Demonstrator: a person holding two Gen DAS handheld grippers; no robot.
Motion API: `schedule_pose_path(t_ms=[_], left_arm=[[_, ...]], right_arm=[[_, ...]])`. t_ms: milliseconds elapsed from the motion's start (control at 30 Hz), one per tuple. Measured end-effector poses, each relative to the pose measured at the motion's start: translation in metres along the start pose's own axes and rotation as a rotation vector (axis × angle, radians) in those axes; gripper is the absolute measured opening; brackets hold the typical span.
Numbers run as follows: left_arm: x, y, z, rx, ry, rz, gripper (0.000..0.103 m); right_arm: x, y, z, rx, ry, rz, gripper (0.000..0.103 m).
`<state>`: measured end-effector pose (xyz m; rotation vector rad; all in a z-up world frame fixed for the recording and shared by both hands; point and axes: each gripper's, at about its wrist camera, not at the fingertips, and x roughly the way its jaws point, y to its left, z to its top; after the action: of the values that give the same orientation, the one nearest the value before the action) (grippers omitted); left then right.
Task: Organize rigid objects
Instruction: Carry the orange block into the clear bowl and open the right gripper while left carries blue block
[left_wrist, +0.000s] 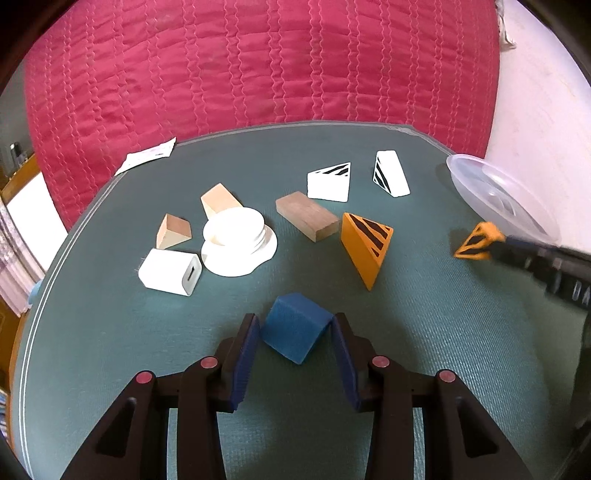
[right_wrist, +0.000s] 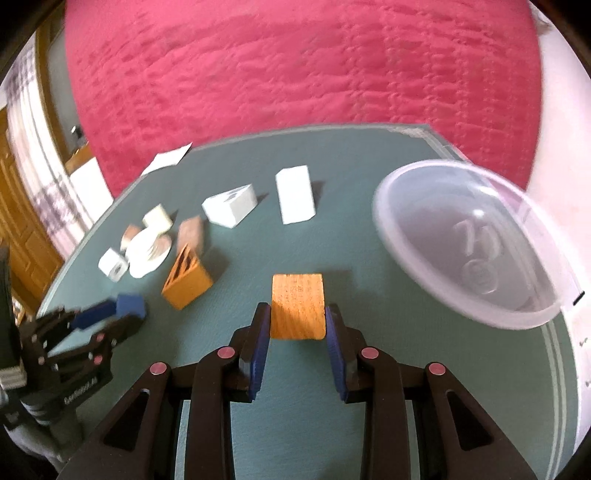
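the counter (left_wrist: 424, 332) wears a matt teal cover with a fine woven grain, and behind it the bedspread (left_wrist: 258, 62) is quilted crimson cloth with a slight sheen. the blue block (left_wrist: 295, 326) looks rough and foam-like, the brown block (left_wrist: 306, 216) is bare grained wood, and the striped orange wedge (left_wrist: 364, 247) has matt paint. the bowl (right_wrist: 476, 240) is clear, glossy plastic, and the left gripper (left_wrist: 295, 354) is smooth black plastic with ribbed blue pads (left_wrist: 245, 362).

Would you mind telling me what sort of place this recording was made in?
Probably a bedroom at home: a small green-topped table stands against a bed with a red quilted bedspread, and a wooden door shows at the left.
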<state>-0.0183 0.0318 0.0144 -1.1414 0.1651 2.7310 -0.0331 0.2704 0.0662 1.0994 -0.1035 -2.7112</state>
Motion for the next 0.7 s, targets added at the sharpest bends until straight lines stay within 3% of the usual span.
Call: schedule_pose_path(t_ms=[400,533,700], left_arm=[[0.0,0.002,0.0,-0.008,-0.008,0.017,0.043],[0.0,0.002,-0.001,-0.01,-0.006,0.015,0.043],[0.0,0.003,-0.002,-0.012,-0.002,0.013,0.043]], right_arm=[[-0.019,-0.075,0.033,0.162,-0.101,-0.112,0.031],[-0.02,-0.092,0.037,0.215,-0.101,-0.064,0.03],[-0.026,-0.101,0.047,0.226,-0.145,-0.102,0.03]])
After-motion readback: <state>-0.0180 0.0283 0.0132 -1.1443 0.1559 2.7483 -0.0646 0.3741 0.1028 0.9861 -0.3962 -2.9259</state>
